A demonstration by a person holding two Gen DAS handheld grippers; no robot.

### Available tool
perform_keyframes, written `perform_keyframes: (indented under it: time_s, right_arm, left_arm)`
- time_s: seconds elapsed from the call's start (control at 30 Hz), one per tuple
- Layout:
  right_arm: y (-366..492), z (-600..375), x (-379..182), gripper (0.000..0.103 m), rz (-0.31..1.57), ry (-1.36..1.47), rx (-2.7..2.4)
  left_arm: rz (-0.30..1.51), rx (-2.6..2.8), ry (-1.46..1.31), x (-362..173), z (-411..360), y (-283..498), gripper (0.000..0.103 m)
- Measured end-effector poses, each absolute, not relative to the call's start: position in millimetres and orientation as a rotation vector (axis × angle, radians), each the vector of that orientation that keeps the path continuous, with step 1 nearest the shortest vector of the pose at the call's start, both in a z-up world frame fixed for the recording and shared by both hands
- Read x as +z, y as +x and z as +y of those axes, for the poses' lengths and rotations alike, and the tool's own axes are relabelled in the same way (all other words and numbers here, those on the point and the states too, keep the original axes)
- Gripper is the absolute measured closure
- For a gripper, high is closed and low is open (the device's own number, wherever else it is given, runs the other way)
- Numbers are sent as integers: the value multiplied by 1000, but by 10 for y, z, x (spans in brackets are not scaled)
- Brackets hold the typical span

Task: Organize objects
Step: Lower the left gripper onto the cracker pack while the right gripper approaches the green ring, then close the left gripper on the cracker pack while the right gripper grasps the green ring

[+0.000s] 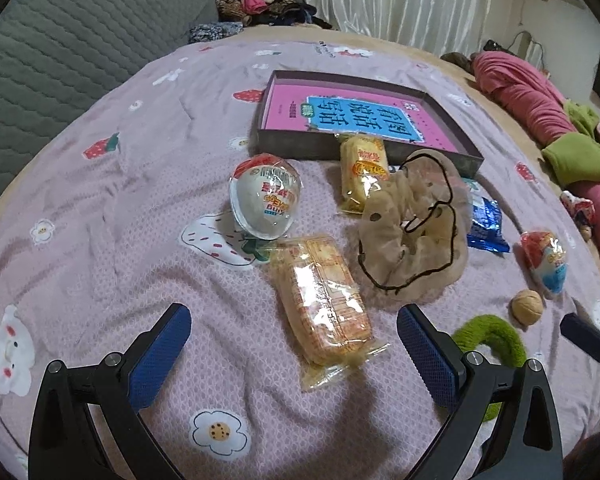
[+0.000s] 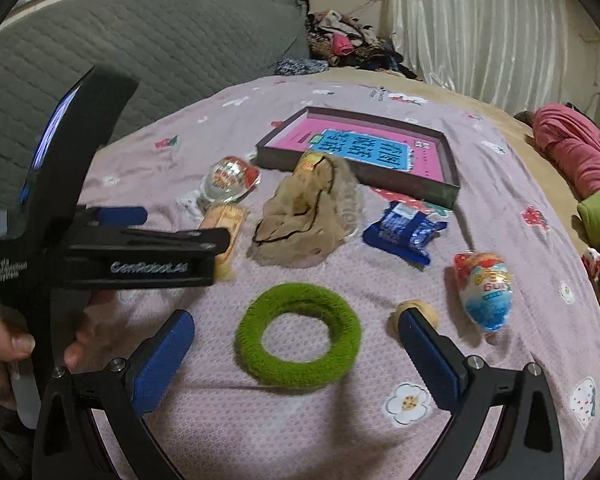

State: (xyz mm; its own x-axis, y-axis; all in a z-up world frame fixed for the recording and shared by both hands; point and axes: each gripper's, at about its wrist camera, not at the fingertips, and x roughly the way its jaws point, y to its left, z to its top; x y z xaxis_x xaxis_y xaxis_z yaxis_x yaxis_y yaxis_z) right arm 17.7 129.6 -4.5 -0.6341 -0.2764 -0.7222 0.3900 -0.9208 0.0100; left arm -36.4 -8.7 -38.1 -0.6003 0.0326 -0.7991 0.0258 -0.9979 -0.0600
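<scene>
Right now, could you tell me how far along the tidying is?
Barely begun. The box holds only a pink book. Both grippers are open and empty: the left gripper hovers over a snack pack, the right gripper over the green ring. The eggs, scrunchie, blue packet and walnut remain out.

A shallow dark box (image 1: 328, 145) with a pink-and-blue printed sheet inside lies flat towards the far edge of the bed (image 1: 140, 168). Against its near wall leans a yellow snack packet (image 1: 362, 174). Nearer lie a beige scrunchie (image 1: 414, 236), a second yellow packet (image 1: 324, 304), two wrapped toy eggs (image 1: 265, 201) (image 2: 486, 288), a blue packet (image 2: 404, 232), a walnut (image 1: 527, 306) and a green ring scrunchie (image 2: 298, 334).
</scene>
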Motion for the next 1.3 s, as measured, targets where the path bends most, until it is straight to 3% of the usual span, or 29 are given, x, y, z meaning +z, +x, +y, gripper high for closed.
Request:
perform_keyframes:
  time_s: [0.6,0.77,0.87,1.0,1.07,1.13,1.2,1.3]
  right_arm:
    - [63,1095,-264,2,324,1134,-2558]
    - [14,1042,-312,21,366,1147,-2561]
    - [14,972,-384,26,442,1165,-2550]
    - [20,941,-409,37,471,1169,-2546]
    - [16,934,-405,58,448,1171,-2514]
    - [3,929,-444,72,396,1206,-2454]
    - [0,915,-471,74,397,1219,-2441]
    - [-9,925,-461,78,371,1220,-2428]
  left_arm:
    - [-69,2735,-1513,-624,17,-513,0]
    - [-93,2737,-1527,-635,-29,-546,0]
    - [-121,2717,-1526,-653,-40,-556,1]
    - [-145,2706,-1523,-659,-43,-575,21]
    - [-161,2692,-1513,-656,-38,-581,33]
    - [-167,2677,-1511,-659,-14,-598,41]
    - [-174,2665,-1517,-659,11,-624,50]
    - [-164,2660,-1525,-649,37,-639,52]
